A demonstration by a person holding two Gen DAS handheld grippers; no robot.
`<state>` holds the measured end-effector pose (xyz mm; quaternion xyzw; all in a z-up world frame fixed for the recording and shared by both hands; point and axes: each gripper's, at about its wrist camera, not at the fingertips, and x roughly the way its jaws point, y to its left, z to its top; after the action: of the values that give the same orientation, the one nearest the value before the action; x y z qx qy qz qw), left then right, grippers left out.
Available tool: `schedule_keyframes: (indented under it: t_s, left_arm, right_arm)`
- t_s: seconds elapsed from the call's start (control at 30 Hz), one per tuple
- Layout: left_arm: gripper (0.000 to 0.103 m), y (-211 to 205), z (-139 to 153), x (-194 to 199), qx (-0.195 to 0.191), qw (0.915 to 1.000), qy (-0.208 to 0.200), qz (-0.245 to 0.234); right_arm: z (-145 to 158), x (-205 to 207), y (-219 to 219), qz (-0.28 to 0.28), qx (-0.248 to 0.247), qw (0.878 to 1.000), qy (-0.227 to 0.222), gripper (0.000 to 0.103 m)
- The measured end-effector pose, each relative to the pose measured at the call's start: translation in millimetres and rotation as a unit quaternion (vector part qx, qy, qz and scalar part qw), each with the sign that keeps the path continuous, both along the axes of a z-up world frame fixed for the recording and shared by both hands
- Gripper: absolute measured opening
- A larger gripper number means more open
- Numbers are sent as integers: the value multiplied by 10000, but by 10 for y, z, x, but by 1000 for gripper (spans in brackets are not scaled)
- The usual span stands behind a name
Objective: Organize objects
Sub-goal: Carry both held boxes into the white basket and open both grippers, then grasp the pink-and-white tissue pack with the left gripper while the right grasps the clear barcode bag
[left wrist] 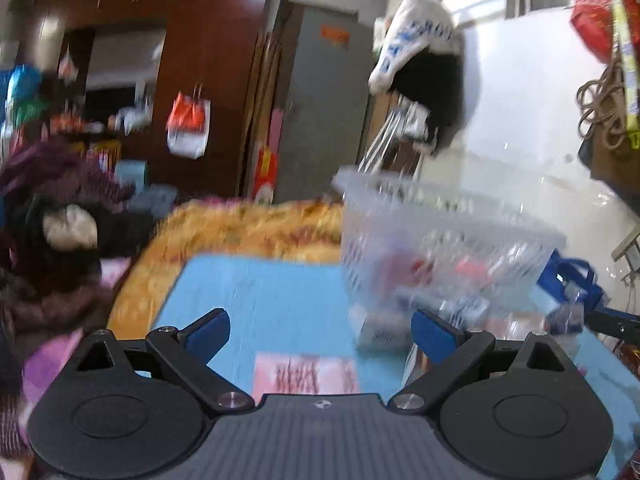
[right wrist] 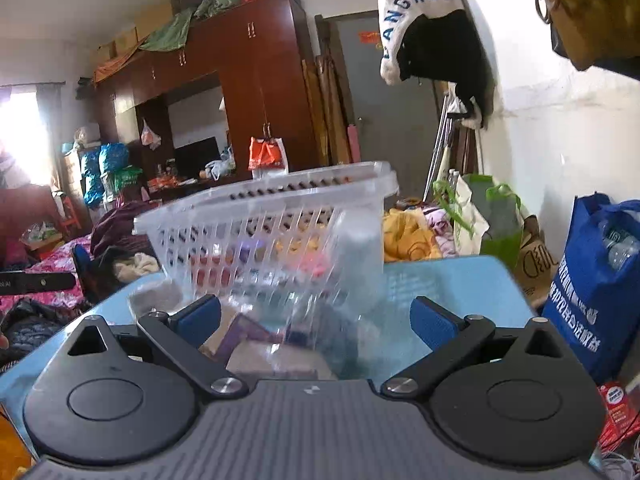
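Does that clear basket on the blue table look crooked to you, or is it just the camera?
It does look tilted. The clear basket sits askew on the blue table, its rim slanting, apparently propped on items underneath rather than lying flat.

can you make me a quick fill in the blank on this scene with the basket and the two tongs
1. The clear plastic basket stands on a light ____ table.
2. Both the left tongs and the right tongs have their jaws ____.
3. At the right edge of the right wrist view stands a ____ bag with white print.
4. A white cloth with blue letters hangs on the ____.

Missing words: blue; open; blue; wall
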<state>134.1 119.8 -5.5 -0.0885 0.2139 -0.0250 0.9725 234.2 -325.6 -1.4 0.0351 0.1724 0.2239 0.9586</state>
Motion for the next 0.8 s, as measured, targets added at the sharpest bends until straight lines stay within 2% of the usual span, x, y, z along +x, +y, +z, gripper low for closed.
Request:
schedule_keyframes:
  t_s: [0.17,0.27,0.47,0.57,0.63,0.7,0.8]
  left_arm:
    - [99,-19,-136,29,216,9996,193,15]
    - [99,-45,-139,59,408,9988,269,44]
    - [99,-30,-207,100,378,9983,421,-106]
    - [98,-84,-267,156,484,9972,560,-131]
    - [98,-104,-267,173,536,9966,604,-136]
    - [98,-106,-268,169,520,9969,567,-138]
    - [98,-106,-288,177,465,9967,621,-245]
  right_arm:
    - [-77,5,79,-92,-248,9996,33,103]
    - [-98,-30,81,-182,-221,9996,-10,103]
    - [-120,-26,100,-193,-267,9995,20,103]
    - [-120,-13,131,-173,-306,9994,33,103]
    - [-108,40,186,-238,-356,9990,113,100]
    - [-89,104,242,-170,-350,9988,297,85]
    - [-18,136,327,-250,-444,9984,251,79]
